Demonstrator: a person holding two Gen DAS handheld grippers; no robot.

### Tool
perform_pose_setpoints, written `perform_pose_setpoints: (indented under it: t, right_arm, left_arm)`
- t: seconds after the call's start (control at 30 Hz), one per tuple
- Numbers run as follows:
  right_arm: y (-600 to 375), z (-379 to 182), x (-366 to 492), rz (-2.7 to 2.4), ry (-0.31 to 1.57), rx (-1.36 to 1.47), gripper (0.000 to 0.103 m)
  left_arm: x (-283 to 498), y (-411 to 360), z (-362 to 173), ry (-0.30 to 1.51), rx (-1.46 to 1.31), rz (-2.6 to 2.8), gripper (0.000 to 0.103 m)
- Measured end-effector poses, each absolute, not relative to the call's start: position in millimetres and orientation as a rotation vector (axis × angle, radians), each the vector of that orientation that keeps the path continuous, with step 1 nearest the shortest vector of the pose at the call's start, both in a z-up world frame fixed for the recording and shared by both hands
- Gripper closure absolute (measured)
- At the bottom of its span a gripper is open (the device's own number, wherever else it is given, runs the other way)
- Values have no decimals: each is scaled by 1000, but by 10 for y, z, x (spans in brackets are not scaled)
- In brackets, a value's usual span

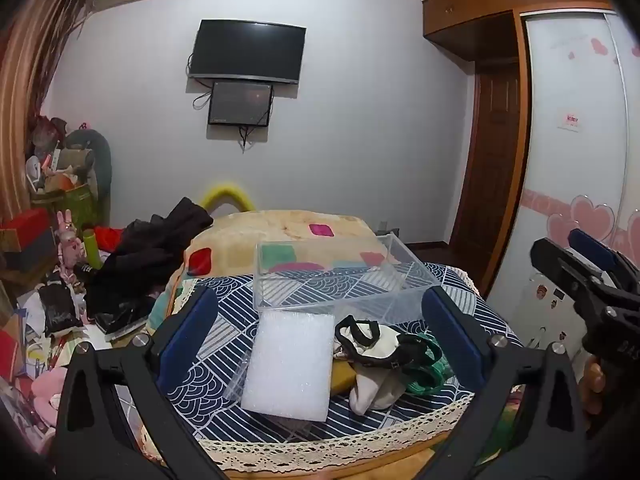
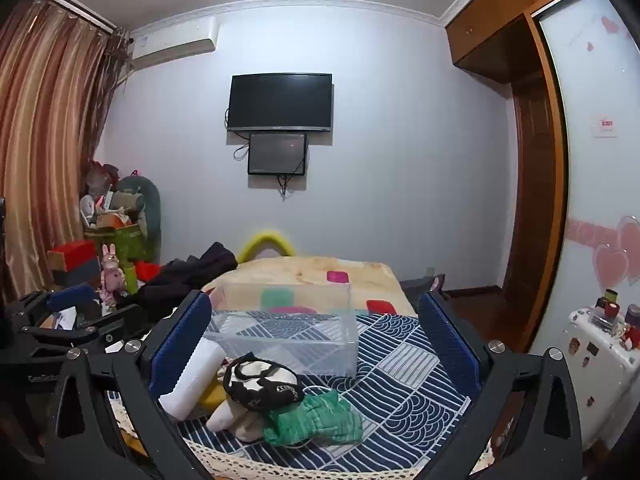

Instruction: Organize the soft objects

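Bedroom clutter surrounds my work surface, a blue-and-white patterned cloth [image 1: 224, 328] with a lace edge spread over the near end of the bed. On it, far from me, stands a clear plastic box [image 1: 340, 276], and behind that lies a beige blanket [image 1: 280, 232] with coloured patches. Near me rests a white foam pad [image 1: 292, 364], and just to its right sits a heap of soft things: a cream and black item [image 2: 260, 380] touching a green cloth [image 2: 320, 424], with something yellow [image 1: 344, 376] half hidden beneath. My left gripper [image 1: 320, 344] hovers with its blue pads spread wide, holding nothing; my right gripper [image 2: 316, 348] is equally spread and empty above the heap. On the far wall hangs a dark television [image 2: 280, 102] with a smaller screen [image 2: 277, 154] below it. Striped curtains [image 2: 44, 140] hang at left above piled toys and dark clothes [image 1: 152, 252]; a wooden wardrobe [image 2: 536, 160] stands at right.
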State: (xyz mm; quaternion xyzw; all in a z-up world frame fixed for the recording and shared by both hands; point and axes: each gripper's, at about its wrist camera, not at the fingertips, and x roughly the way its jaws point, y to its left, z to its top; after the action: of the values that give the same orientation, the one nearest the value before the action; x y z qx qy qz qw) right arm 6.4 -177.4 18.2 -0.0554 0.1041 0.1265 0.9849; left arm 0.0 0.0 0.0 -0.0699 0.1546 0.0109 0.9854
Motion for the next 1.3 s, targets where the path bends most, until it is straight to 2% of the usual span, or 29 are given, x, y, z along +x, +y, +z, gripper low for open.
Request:
perform_pose_setpoints:
  t: [1.3]
  right_arm:
    - [-1755,122,66,262,245,-111,0]
  left_arm:
    - [-47,-29,-7,282,-120,34,0]
